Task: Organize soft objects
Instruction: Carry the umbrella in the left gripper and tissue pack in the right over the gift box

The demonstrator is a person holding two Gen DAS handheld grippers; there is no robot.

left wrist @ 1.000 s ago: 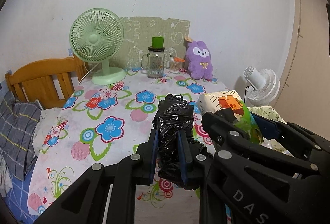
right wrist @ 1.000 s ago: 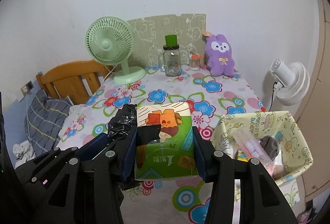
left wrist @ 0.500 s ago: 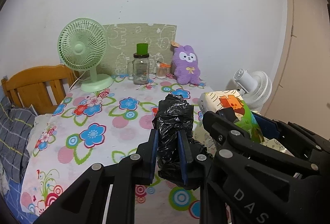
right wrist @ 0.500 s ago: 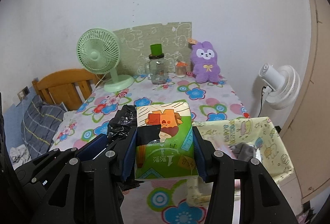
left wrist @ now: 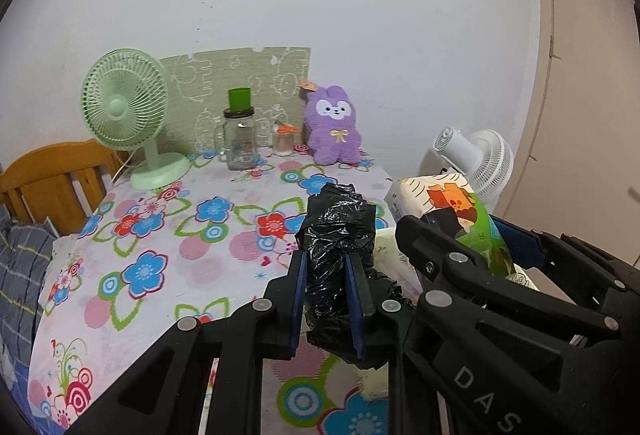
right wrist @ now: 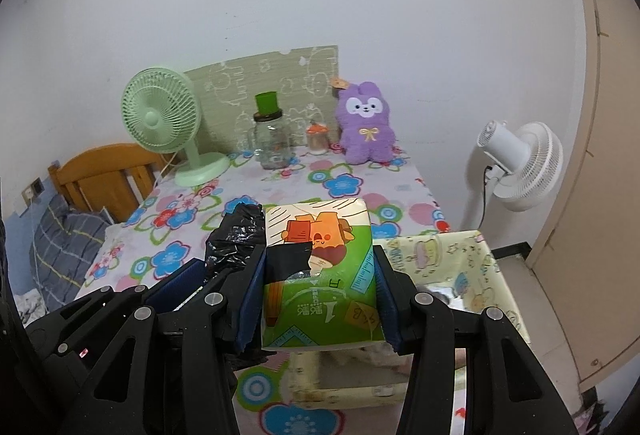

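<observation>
Two hand-held grippers, side by side above the near edge of a table covered with a floral tablecloth [left wrist: 168, 235]. Left gripper [left wrist: 326, 299]: jaws clamped on a crumpled black plastic bag [left wrist: 338, 235], which rises above the blue pads and bulges out beneath them; the gripper angles downward toward the table. Right gripper [right wrist: 318, 299]: jaws spread about midway and pressed against both sides of a soft tissue pack [right wrist: 320, 267], likewise angled downward. The pack's wrapper is white above, with an orange cartoon figure, and green below, with a ruler and pencil motif; its printing reads upside down and includes "OPEN", a large "1" and Chinese characters too small to read. The letters "DAS" show on the right gripper's body in the left wrist view. In the right wrist view the bag lies just left of the pack, touching it. Below and to the right of the pack, off the table's right side, stands a pale yellow fabric bin [right wrist: 472, 267] with cartoon print; its contents are blurred. At the far end of the table, left to right: green desk fan [right wrist: 164, 123], glass jar [right wrist: 272, 147] topped by a green cup, small orange-lidded container [right wrist: 317, 139], purple plush rabbit [right wrist: 366, 127]. Far right, beside the table: white fan [right wrist: 520, 163]. Left: wooden headboard [right wrist: 104, 175], plaid bedding [right wrist: 60, 247].
</observation>
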